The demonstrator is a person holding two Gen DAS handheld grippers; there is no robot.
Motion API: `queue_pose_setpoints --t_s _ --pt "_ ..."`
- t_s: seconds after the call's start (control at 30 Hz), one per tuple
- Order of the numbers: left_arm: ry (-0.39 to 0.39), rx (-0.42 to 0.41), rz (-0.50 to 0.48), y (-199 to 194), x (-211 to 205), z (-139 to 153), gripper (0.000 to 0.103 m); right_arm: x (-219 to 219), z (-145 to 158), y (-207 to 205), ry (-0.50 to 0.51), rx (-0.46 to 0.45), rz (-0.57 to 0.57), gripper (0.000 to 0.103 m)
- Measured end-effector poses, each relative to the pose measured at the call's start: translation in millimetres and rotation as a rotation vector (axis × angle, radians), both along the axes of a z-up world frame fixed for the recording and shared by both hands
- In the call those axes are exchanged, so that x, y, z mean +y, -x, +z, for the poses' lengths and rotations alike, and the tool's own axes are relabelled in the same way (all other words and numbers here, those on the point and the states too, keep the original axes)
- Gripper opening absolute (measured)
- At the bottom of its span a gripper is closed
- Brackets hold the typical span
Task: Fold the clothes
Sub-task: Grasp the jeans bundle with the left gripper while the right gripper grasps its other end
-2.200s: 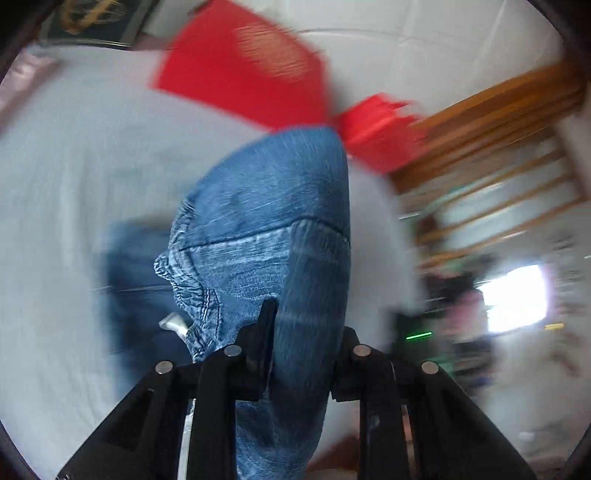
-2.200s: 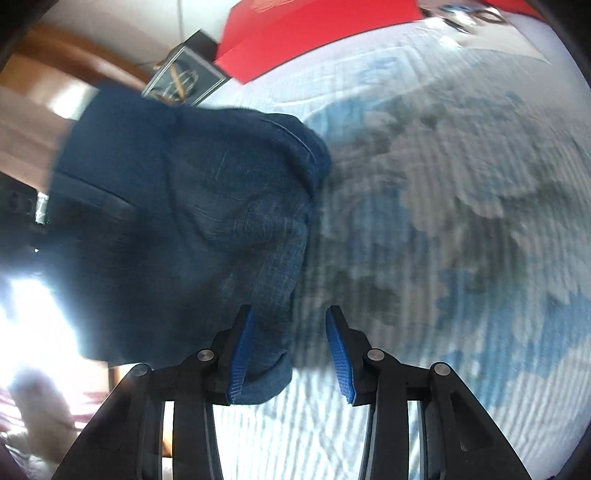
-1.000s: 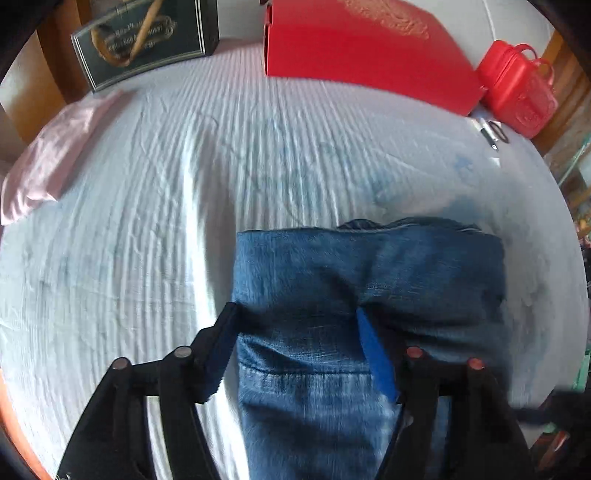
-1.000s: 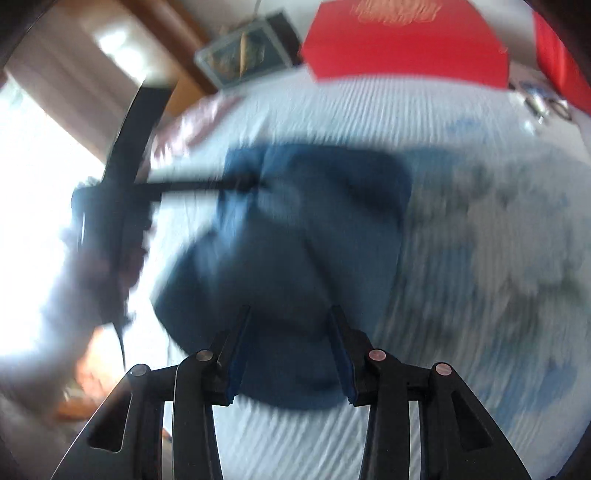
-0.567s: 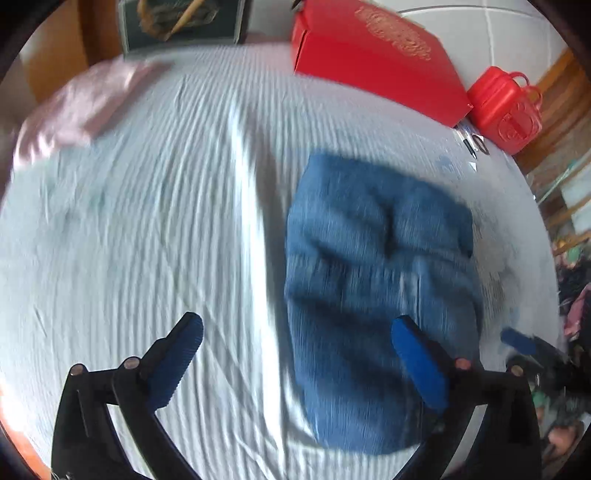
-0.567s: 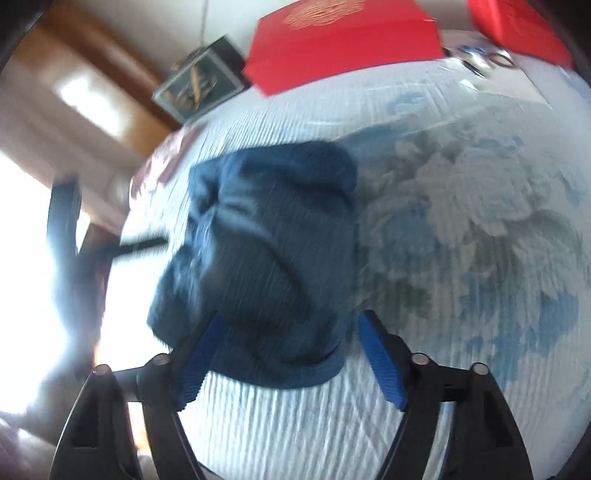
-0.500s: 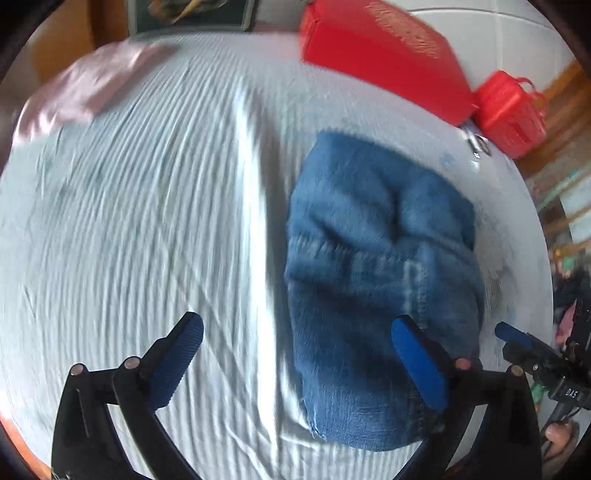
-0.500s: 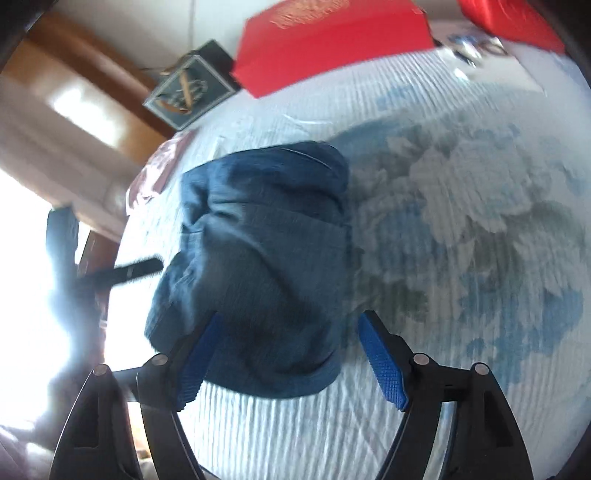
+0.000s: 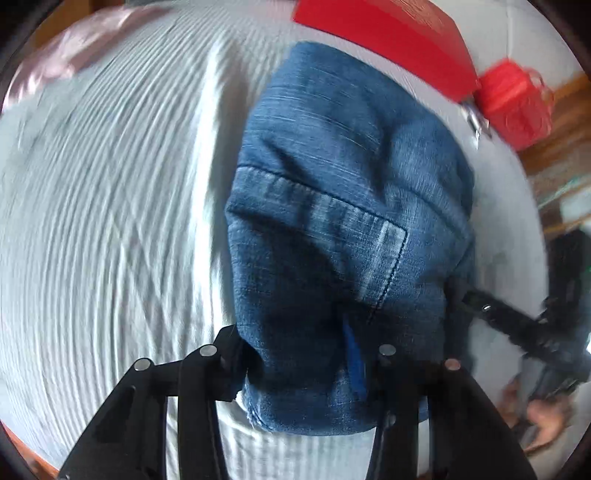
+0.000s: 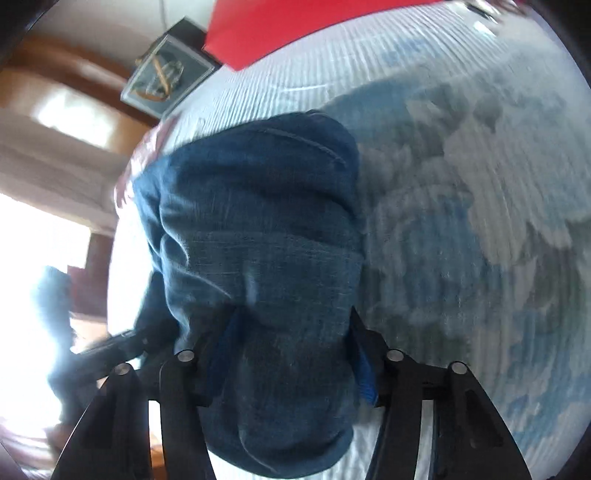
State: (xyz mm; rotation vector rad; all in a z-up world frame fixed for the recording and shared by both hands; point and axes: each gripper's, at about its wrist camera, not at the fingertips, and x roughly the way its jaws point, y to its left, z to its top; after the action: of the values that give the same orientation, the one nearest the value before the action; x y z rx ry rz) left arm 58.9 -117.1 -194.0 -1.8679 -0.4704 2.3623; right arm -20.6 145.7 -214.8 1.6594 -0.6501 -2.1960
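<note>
We have the folded jeans [image 9: 343,206] lying on the bed [image 9: 110,206], their long axis running away from us toward the red box [image 9: 388,26]. Our left claw [image 9: 295,354] and right claw [image 10: 291,347] straddle the near end, half-spread; whether they pinch denim we cannot tell. We should grip both near corners evenly and keep the layers stacked.

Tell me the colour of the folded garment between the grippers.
Blue denim jeans, clearest in the left wrist view.

Both wrist cameras are looking down their fingers, close over the bed [image 9: 110,184], sharing the folded jeans [image 9: 332,221] [image 10: 266,240] from opposite sides.
</note>
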Motion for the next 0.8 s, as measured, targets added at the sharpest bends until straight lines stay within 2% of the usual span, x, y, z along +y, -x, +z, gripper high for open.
queue_pose_setpoints --t_s 0.27,0.33,0.37,0.5,0.6,0.73,0.77,0.8 --pt "-0.026 -0.013 -0.021 -3 -6 -4 0.043 -7 4 6 -0.070 -0.032 0.043 0.048" --pt "-0.031 -0.032 -0.016 -2 -7 -3 0.043 -9 6 4 -0.087 -0.052 0.039 0.042" --pt "-0.024 -0.031 -0.019 -1 -6 -2 0.043 -14 10 1 -0.113 -0.037 0.053 0.036" --pt "-0.009 -0.013 -0.042 -4 -8 -2 0.043 -15 5 -1 -0.133 -0.007 0.059 0.034" --pt "-0.025 -0.032 -0.022 -5 -12 -1 0.040 -18 6 -1 -0.157 -0.010 0.066 0.033" --pt "-0.013 -0.012 -0.029 -8 -13 1 0.040 -21 9 -3 -0.180 0.007 0.062 0.033" --pt "-0.010 -0.012 -0.022 -9 -13 2 0.038 -21 9 -4 -0.184 0.012 0.060 0.031" --pt "0.001 -0.005 -0.017 -11 -12 5 0.034 -24 12 -5 -0.202 0.027 0.066 0.024"
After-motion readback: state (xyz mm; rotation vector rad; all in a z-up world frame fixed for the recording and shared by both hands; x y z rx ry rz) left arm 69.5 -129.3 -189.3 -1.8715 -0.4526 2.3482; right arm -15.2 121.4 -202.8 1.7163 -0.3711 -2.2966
